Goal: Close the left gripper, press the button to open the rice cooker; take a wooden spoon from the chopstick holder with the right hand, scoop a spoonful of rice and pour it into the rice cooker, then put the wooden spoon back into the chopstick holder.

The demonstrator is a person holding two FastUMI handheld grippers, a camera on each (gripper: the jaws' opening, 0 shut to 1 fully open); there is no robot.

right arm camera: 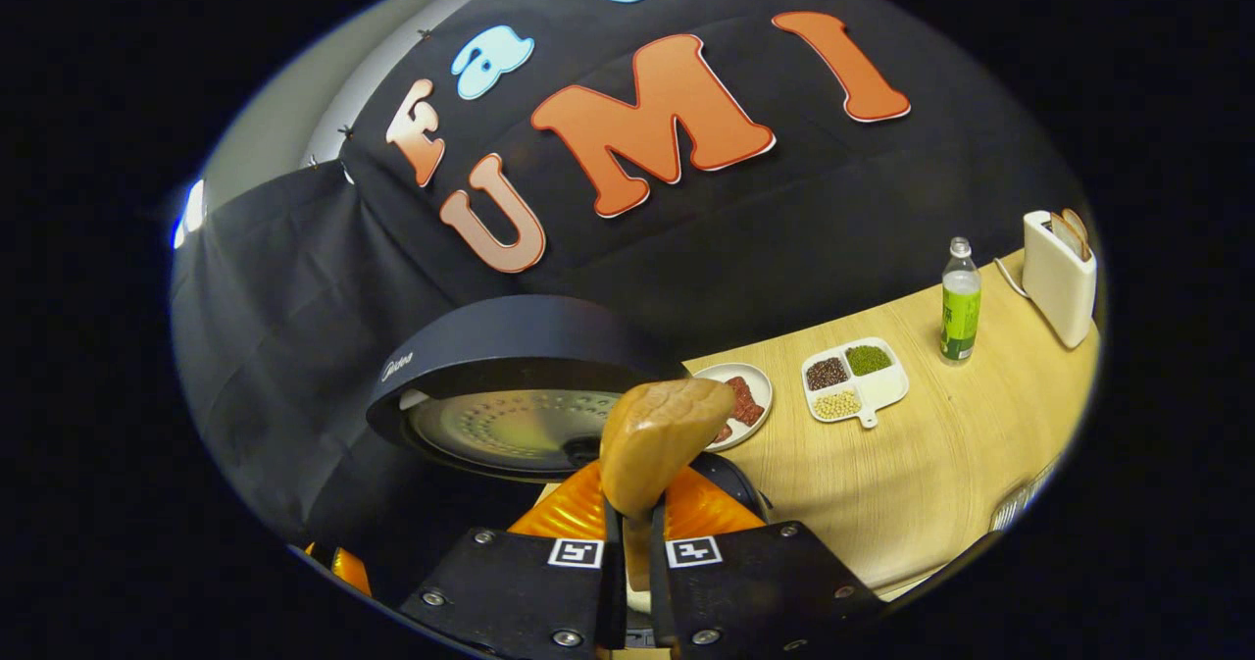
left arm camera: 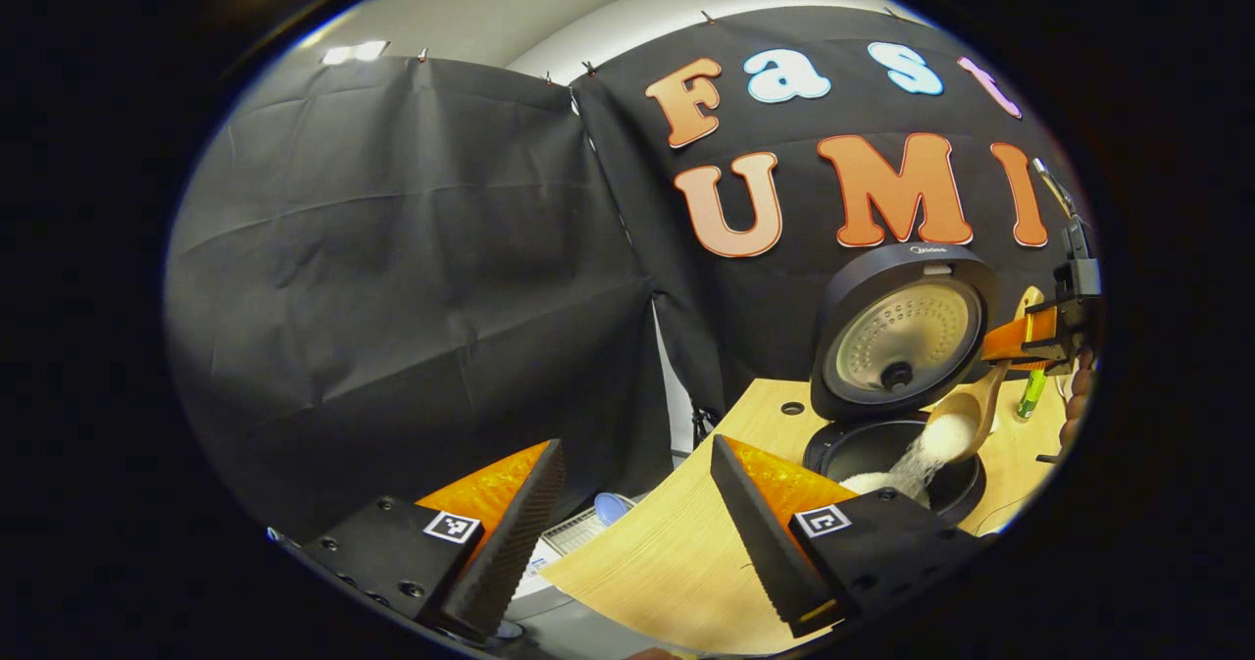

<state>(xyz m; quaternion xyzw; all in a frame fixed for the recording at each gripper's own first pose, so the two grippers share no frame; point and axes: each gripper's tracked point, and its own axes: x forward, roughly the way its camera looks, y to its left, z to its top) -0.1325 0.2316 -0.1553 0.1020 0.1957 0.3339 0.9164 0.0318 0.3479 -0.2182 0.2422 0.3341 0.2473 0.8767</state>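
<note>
The black rice cooker [left arm camera: 887, 464] stands open on the wooden table, its lid [left arm camera: 902, 336] tipped up behind the pot. Over the pot a wooden spoon [left arm camera: 966, 420] is tilted, and white rice [left arm camera: 917, 464] streams from its bowl onto rice inside. My right gripper [left arm camera: 1020, 336] holds the spoon's handle from the right. In the right gripper view the right gripper [right arm camera: 635, 542] is shut on the handle, with the back of the spoon [right arm camera: 662, 434] in front of the cooker's lid [right arm camera: 520, 415]. My left gripper [left arm camera: 637, 542] hovers open near the table's left edge, with nothing between its fingers.
On the table [right arm camera: 931, 483] right of the cooker lie a plate of meat [right arm camera: 747, 400] and a divided tray of beans [right arm camera: 853, 380]. Farther right stand a green bottle [right arm camera: 961, 302] and a white toaster [right arm camera: 1059, 273]. A blue-topped object [left arm camera: 613, 508] lies beyond the table's left edge.
</note>
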